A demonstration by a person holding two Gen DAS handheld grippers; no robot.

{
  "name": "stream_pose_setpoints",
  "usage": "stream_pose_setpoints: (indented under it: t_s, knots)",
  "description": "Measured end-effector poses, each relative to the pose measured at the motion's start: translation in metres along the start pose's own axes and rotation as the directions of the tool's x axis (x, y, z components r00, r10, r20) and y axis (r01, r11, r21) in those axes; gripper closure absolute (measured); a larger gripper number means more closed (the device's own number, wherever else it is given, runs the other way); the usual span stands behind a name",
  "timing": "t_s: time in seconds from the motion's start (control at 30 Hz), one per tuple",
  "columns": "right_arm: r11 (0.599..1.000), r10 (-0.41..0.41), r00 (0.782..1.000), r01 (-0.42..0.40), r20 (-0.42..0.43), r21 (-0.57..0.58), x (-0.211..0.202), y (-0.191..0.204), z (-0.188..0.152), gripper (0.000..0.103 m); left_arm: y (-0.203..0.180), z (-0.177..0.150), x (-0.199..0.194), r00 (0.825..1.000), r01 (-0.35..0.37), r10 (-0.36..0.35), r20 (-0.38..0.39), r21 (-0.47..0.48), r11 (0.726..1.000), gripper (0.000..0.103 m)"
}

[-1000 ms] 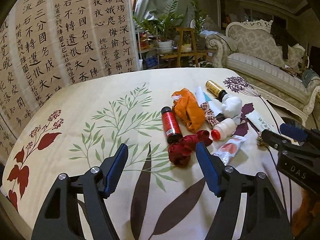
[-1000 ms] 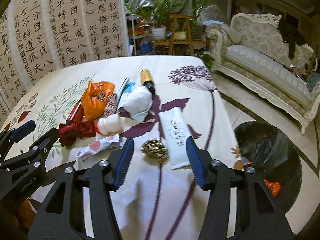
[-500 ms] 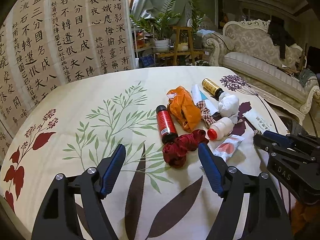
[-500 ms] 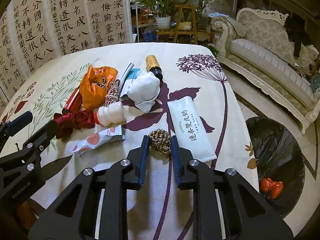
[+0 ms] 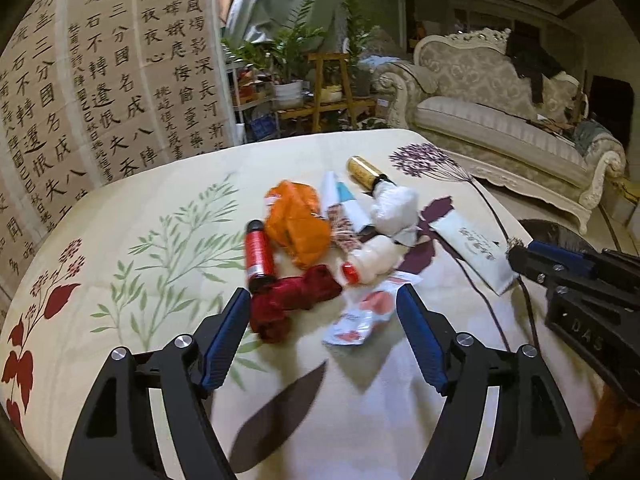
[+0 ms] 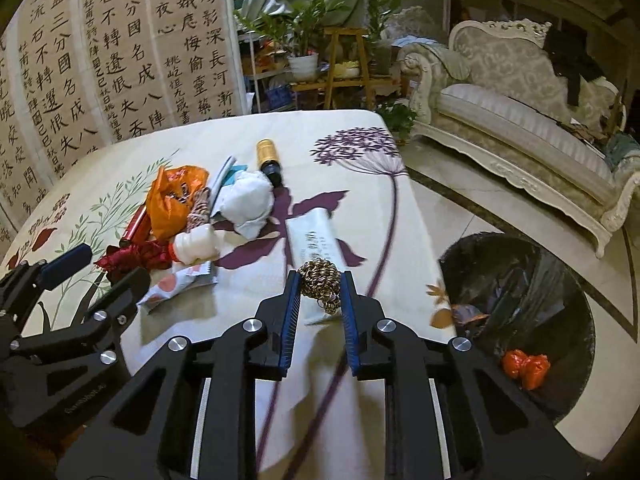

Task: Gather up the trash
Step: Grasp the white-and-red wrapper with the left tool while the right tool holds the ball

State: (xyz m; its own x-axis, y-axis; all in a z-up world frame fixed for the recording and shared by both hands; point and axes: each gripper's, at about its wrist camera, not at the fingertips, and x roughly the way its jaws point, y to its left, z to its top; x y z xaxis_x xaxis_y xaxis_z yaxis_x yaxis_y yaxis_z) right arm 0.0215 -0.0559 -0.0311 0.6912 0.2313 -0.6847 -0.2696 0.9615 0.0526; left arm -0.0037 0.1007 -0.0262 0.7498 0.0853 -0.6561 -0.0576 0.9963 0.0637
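Orange bag (image 5: 298, 228); gold-brown coil (image 6: 320, 277); floral cloth (image 6: 344, 148).

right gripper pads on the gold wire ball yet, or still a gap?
Touching. The right wrist view shows the right gripper with both blue pads pressed against the sides of the gold wire ball, no gap either side.

A red bottle (image 6: 135, 227) lies half hidden beneath an orange bag (image 6: 174, 200), while the gold bottle's (image 5: 363, 169) dark neck vanishes behind a white wad (image 5: 394, 209). The black bin's (image 6: 568, 280) near rim is cut off by the right gripper (image 6: 319, 286); wrapper (image 5: 362, 312) print blurs unreadably.
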Motion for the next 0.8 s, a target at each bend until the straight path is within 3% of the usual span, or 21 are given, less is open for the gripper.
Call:
stream_pose_setpoints:
  t_s: [0.13,0.47,0.53,0.6,0.8]
  knots:
    - [1.000,-0.006,1.000,0.005,0.004,0.025,-0.003,-0.013,-0.003,0.083,-0.009,0.000,0.011,0.999,0.002,-0.001,-0.037,0.031,1.000,0.030]
    - [0.998,-0.008,1.000,0.008,0.009,0.067,-0.005,-0.033,-0.010,0.083,-0.026,-0.003,0.020,0.995,0.027,-0.016,-0.097,0.115,0.993,0.060]
    - [0.997,-0.009,1.000,0.008,0.009,0.071,-0.004,-0.034,-0.011,0.083,-0.027,-0.003,0.020,0.994,0.032,-0.020,-0.103,0.115,0.993,0.061]
    - [0.997,-0.009,1.000,0.008,0.009,0.075,-0.004,-0.036,-0.011,0.083,-0.025,-0.004,0.020,0.993,0.056,-0.044,-0.112,0.104,0.993,0.070]
    - [0.997,-0.006,1.000,0.005,0.006,0.083,-0.003,-0.037,-0.012,0.083,-0.022,-0.005,0.019,0.992,0.070,-0.060,-0.113,0.091,0.993,0.080]
